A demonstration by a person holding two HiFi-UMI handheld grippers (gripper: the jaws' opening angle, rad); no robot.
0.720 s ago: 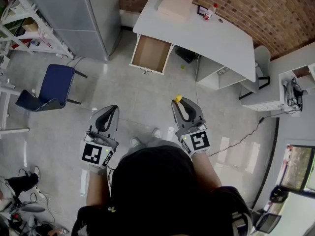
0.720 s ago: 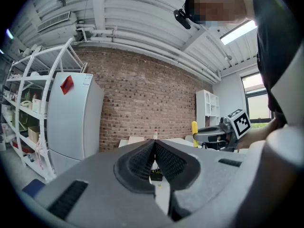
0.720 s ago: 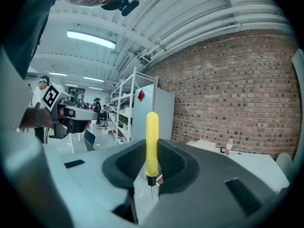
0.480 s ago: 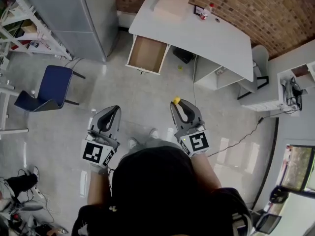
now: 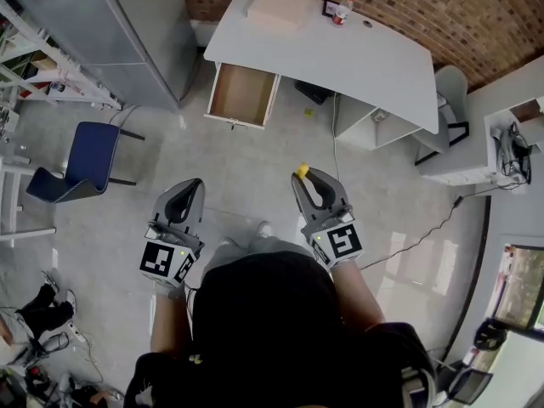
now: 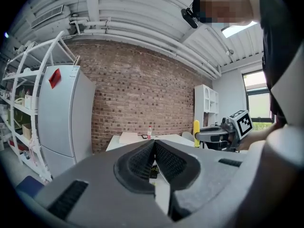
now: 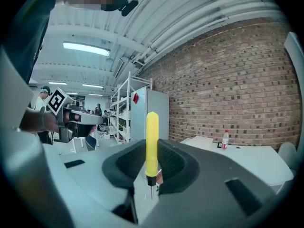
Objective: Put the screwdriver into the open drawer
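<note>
The carrying step seems to be in hand: the thin screwdriver with the yellow plastic handle (image 7: 152, 144) is held up in the air, well apart from the open light-brown wooden drawer (image 5: 242, 96). That drawer is pulled out from under the left end of the long white desk (image 5: 365, 58) by the red brick wall. The screwdriver is clamped in the right gripper (image 5: 308, 179) — the dark ribbed jaws are closed tight on the lower part of the handle. The yellow top sticks up above them, and the little metal shaft points down below. The left gripper (image 6: 154, 148) is held beside it, over the grey floor, with its jaws pressed together and nothing between them. For the next move, it is judged that the right gripper must be brought forward and a bit to the left until it is over the drawer. Then it should be lowered so the screwdriver is inside the wooden walls, and only then should the jaws be opened. Care may be needed so the tool is not let go too high — it could bounce or roll out.
</note>
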